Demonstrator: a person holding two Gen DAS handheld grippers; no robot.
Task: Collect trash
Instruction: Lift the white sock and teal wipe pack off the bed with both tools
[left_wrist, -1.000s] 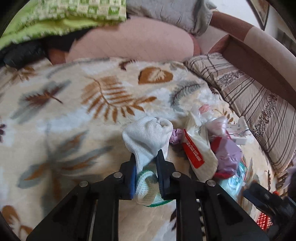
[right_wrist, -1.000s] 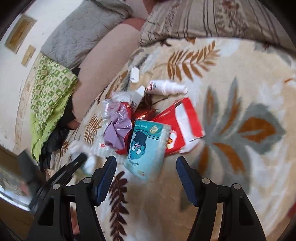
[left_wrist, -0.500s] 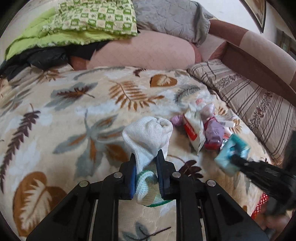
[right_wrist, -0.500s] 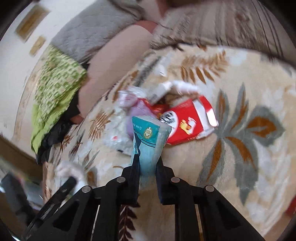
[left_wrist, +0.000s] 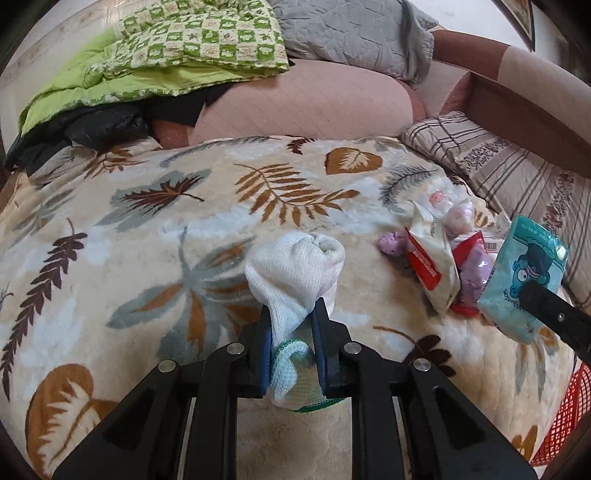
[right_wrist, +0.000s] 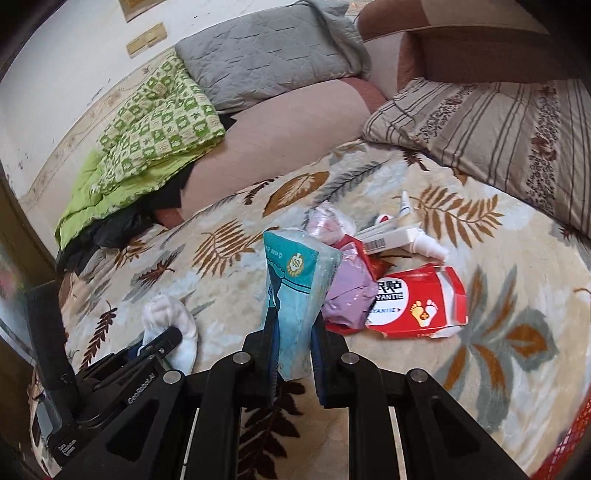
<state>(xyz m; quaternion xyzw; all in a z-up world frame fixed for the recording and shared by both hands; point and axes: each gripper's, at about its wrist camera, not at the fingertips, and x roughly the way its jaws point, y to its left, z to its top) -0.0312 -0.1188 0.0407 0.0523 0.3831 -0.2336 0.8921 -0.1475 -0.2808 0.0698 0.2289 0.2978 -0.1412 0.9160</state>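
A: L gripper state?

B: Fingers clamped on a white sock, balled, green-trimmed cuff hanging below the pads. Held up off the leaf-print blanket on the bed.

A: R gripper?

B: Fingers closed on a teal tissue pack, cartoon print, plastic wrap. Pinched at the lower end, rest sticks up past the tips. Also lifted clear of the blanket.

A: Handling?

B: Both prob v. light. Sock is soft knit, squashes, won't slip much, any bunched part works as a hold. Tissue pack is soft inside w/ slick film outside, so it could slide; judging by the pics a grip across the flat faces nearer mid-body would be safer than the end.

A: What's left on the bed?

B: Pile just beside the pack: red-white flattened carton w/ foot logo, stiff-ish card, take by an edge. Crumpled purple plastic partly on it, flimsy, pinch a fold. White spray bottle lying on its side, rigid, round, may roll, grab across the body. Long white box w/ barcode next to it, and a clear bag w/ pinkish stuff behind.

A: Containers?

B: Red mesh basket, only a corner shows at lower right edge of both views. Contents not visible, can't tell if anything's in it. Likely the drop spot, but that's a guess.
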